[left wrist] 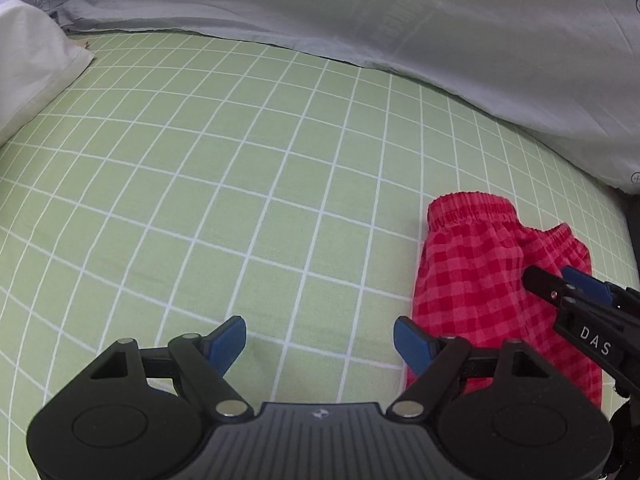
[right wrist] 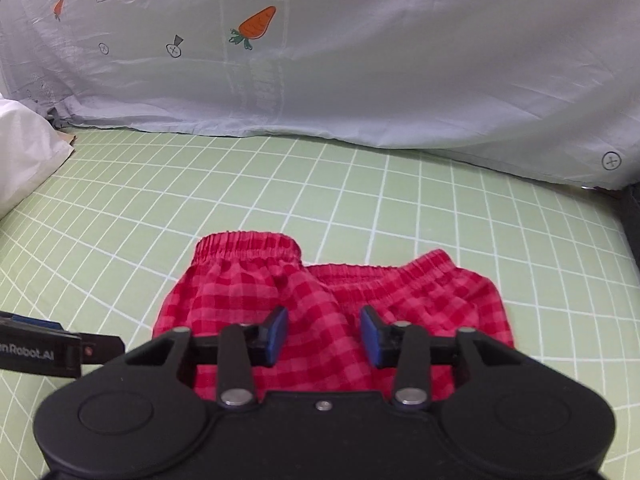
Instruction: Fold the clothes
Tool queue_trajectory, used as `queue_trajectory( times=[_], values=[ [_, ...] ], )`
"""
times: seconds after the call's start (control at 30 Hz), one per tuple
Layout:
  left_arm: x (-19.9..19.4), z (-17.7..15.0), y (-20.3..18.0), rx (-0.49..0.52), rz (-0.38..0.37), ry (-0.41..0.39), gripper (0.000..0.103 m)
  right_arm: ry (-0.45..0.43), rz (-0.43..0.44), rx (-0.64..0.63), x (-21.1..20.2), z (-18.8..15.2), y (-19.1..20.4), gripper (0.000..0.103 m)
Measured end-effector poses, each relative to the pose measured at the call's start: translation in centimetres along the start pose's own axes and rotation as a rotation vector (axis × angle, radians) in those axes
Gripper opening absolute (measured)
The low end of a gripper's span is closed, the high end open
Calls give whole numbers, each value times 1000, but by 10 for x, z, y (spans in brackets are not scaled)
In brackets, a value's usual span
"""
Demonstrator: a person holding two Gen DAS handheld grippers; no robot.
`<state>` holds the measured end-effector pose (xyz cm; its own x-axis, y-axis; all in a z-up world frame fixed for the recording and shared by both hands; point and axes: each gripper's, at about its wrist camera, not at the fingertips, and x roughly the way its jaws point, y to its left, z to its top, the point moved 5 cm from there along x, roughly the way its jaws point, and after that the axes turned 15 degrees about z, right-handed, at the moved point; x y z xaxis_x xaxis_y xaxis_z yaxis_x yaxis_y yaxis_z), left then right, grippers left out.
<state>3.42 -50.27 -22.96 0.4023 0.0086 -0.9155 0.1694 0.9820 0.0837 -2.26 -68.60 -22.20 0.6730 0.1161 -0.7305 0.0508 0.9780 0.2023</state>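
My left gripper [left wrist: 320,340] hangs over the green checked sheet [left wrist: 200,200], its blue pads [left wrist: 226,342] spread wide with nothing between them; only bare sheet shows in the gap. The red checked shorts [left wrist: 472,276] lie just to its right, flat on the sheet, and the right-hand pad sits at the edge of the cloth, though I cannot tell whether it touches. From the left camera I see my right gripper [left wrist: 560,284] coming in from the right edge, low over the shorts, its fingers seen side-on. My right camera gives the clearer view: the right gripper [right wrist: 324,334] is parted too, its blue pads [right wrist: 278,334] set apart above the middle of the shorts [right wrist: 320,296], pinching nothing. The shorts are folded roughly in half, so that two stretches of the gathered elastic waistband [right wrist: 248,244] show side by side at the far end, the left one a little higher than the right. The tip of my left gripper [right wrist: 60,350] shows at the left edge of this view, beside the shorts. Behind it all a pale blue duvet [right wrist: 360,80] printed with a carrot [right wrist: 256,24] is heaped along the far side of the sheet, and a white pillow [right wrist: 24,156] lies at the far left.
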Motion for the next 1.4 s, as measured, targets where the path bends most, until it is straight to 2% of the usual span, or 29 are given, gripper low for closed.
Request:
queue_trajectory(
  times=[0.07,0.17,0.3,0.4,0.47,0.57,0.63,0.67,0.7,0.73,0.77,0.8,0.97,1.07,1.17,1.33,1.4],
  values=[
    [2,3,-3,-1,-8,2,82,0,17,-15,1,-1,4,1],
    [-4,5,-6,2,-9,-18,82,-51,32,-44,-11,1,10,1],
    [-26,10,-12,47,26,-123,82,-191,19,-37,-59,18,11,0],
    [-38,10,-16,42,11,-153,82,-293,-45,-7,-98,30,-1,0],
    [-43,10,-19,29,-3,-157,82,-329,-119,25,-113,33,-21,0],
    [-44,3,-24,42,-7,-143,82,-317,-216,92,-107,30,-66,1],
    [-44,-2,-28,55,-5,-132,82,-225,-248,153,-92,25,-99,8],
    [-45,-5,-28,58,-5,-126,82,-177,-262,205,-86,21,-115,19],
    [-45,-8,-29,60,-6,-120,82,-186,-249,246,-92,15,-120,32],
    [-46,-11,-29,62,-7,-113,82,-196,-235,286,-99,8,-124,36],
    [-47,-14,-28,65,-7,-110,82,-207,-221,326,-105,2,-128,45],
    [-49,-18,-27,67,-8,-107,82,-217,-206,366,-112,-4,-133,50],
    [-57,-39,-18,61,0,-80,82,-120,-170,402,-141,-73,-109,51],
    [-71,-55,-13,63,7,-92,82,-75,-124,453,-154,-115,-91,54],
    [-84,-76,-8,56,12,-95,82,-27,-120,443,-163,-145,-74,54],
    [-96,-125,-1,59,19,-61,82,11,-86,377,-177,-175,-50,42],
    [-99,-143,2,63,24,-47,82,31,-86,324,-178,-183,-43,33]
  ],
)
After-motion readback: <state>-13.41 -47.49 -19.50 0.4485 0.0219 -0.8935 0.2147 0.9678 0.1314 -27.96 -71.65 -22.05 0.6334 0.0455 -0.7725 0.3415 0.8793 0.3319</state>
